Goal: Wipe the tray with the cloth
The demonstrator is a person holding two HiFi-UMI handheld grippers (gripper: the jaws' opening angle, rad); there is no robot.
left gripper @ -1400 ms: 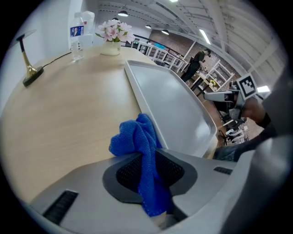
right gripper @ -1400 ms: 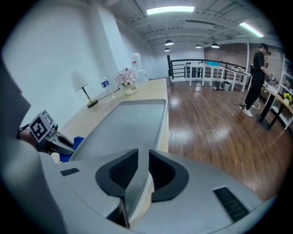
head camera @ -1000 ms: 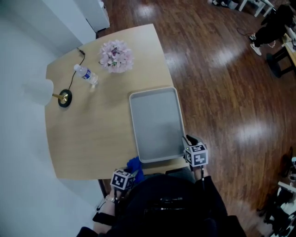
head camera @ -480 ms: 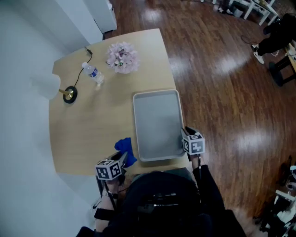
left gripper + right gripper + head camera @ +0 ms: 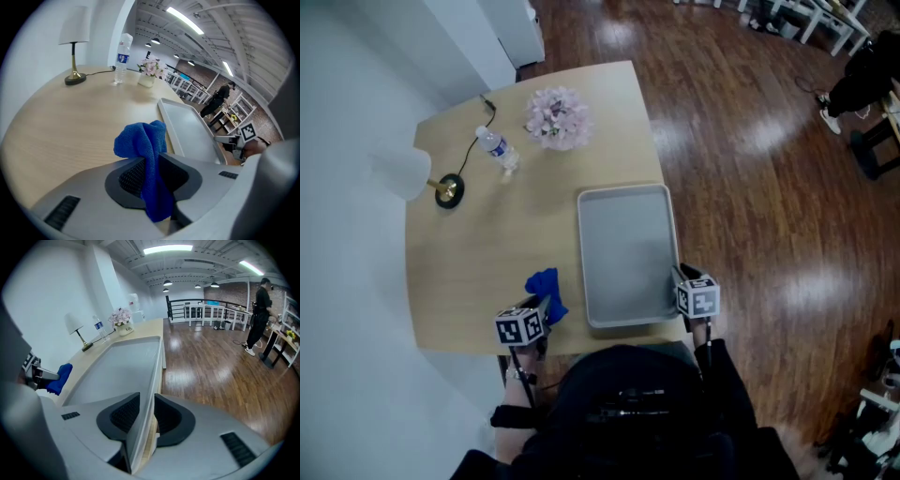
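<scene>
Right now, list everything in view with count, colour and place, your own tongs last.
light wooden table: one, tan, beside the wall.
rectangular grey metal tray: one, grey, on the table's right half.
blue terry cloth: one, blue, in the left tongs, left of the tray.
white-shaded lamp on a brass base: one, table's far left.
pink flower bunch: one, pink, table's far edge.
clear plastic water bottle: one, blue label, between lamp and flowers.
person in dark clothes: one, far across the floor.
left tongs: one, grey, shut on the cloth.
right tongs: one, grey, jaws have just been opening yet look pressed on the tray's right rim between them.
</scene>
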